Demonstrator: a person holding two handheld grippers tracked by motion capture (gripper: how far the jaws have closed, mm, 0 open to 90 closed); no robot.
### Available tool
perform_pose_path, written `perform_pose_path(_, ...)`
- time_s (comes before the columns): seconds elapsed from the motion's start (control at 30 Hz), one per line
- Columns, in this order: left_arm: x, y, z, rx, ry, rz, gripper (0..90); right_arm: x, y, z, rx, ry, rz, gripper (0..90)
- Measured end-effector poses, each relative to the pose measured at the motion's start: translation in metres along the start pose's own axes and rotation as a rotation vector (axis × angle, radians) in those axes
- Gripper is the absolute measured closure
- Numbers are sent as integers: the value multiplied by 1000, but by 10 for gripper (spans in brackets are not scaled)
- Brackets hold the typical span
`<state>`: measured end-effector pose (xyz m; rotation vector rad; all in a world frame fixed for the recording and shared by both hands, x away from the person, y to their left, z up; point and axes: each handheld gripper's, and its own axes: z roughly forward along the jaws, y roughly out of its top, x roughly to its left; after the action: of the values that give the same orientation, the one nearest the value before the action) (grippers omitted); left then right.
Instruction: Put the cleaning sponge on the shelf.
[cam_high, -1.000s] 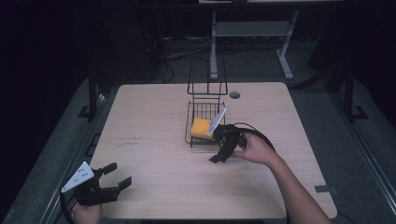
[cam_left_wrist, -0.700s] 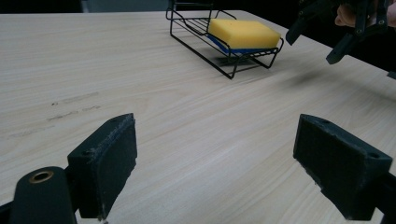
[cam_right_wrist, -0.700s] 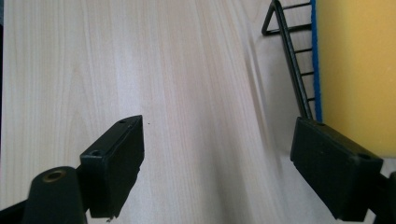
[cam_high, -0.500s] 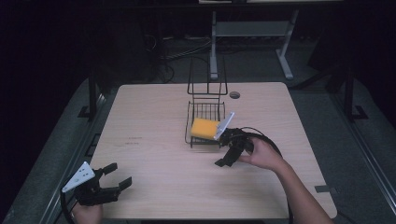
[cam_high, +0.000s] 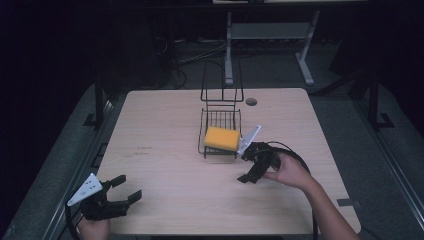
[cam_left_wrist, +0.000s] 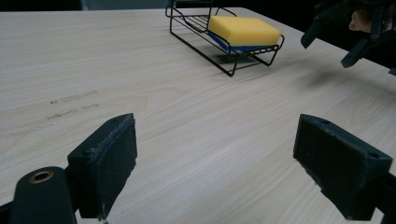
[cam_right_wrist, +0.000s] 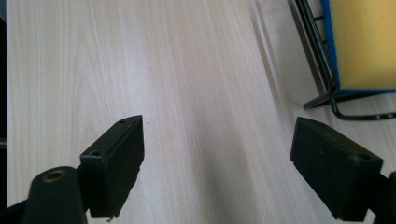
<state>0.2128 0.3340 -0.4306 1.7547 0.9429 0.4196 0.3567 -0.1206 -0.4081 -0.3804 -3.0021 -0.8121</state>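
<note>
The yellow sponge (cam_high: 222, 138) lies flat in the black wire rack (cam_high: 220, 117) near the table's (cam_high: 165, 125) centre. The right gripper (cam_high: 250, 170) hovers just beside the rack's near corner, jaws wide apart, holding nothing. The left gripper (cam_high: 122, 192) sits at the near left edge, well apart from the rack, jaws likewise spread and empty.
</note>
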Motion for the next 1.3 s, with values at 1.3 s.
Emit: perform_pose_path(1.3,-1,0,2,15,0,13,128,14,-53,-20,41,-54,55,174)
